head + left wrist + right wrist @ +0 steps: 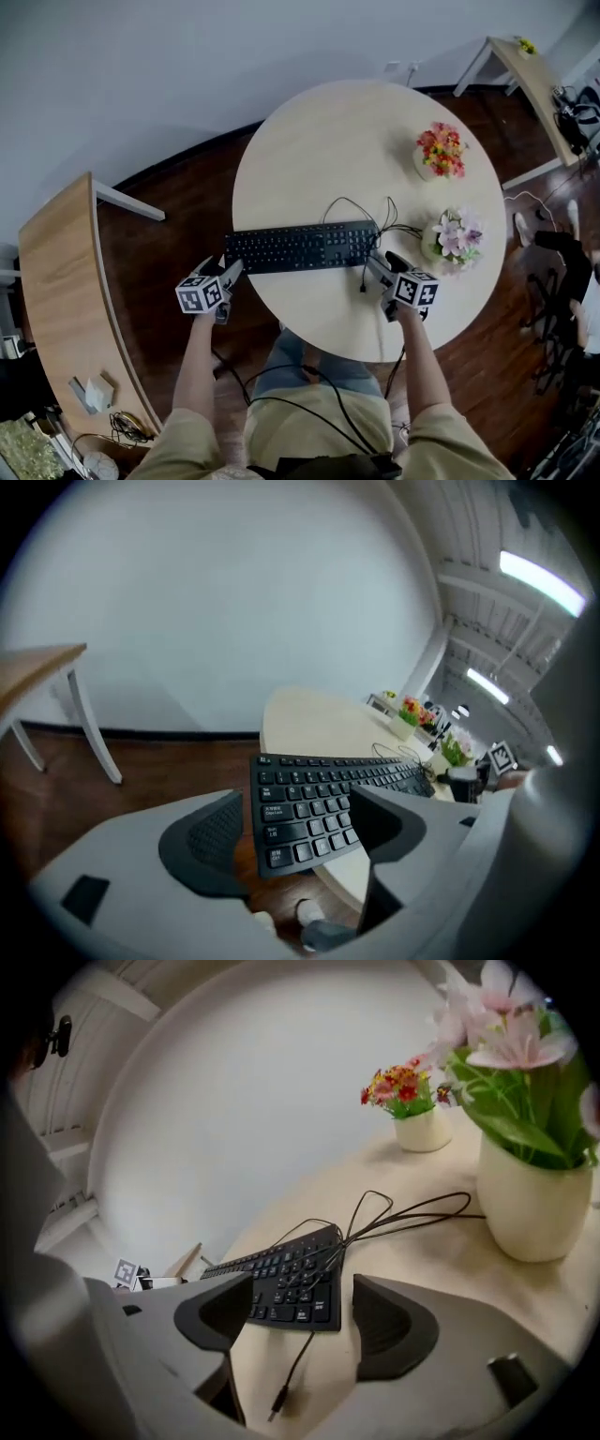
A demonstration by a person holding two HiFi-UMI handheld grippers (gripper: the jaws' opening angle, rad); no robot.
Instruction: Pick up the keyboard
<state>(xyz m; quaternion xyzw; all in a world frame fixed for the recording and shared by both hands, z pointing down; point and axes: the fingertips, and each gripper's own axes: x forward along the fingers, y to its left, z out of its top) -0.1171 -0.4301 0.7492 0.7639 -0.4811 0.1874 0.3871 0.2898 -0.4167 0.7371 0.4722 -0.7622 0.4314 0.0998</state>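
On the round table, toward the near edge: black keyboard, lying flat and crosswise, left end poking just past the rim. Left gripper at that overhanging end, jaws spread wide, the keyboard's corner between them, neither pad pressing on it. Right gripper at the opposite end, jaws likewise spread, the keyboard's right edge just ahead of them and untouched.

In the way on that side: thin black cable, looped over the right-hand keys and across the tabletop, its loose plug lying between the right jaws. Just beside the right gripper, white pot of pink flowers, near the keyboard's right end. Farther back, second pot with red and yellow flowers, well apart from the keyboard. Off to the left, wooden desk, apart from the table.
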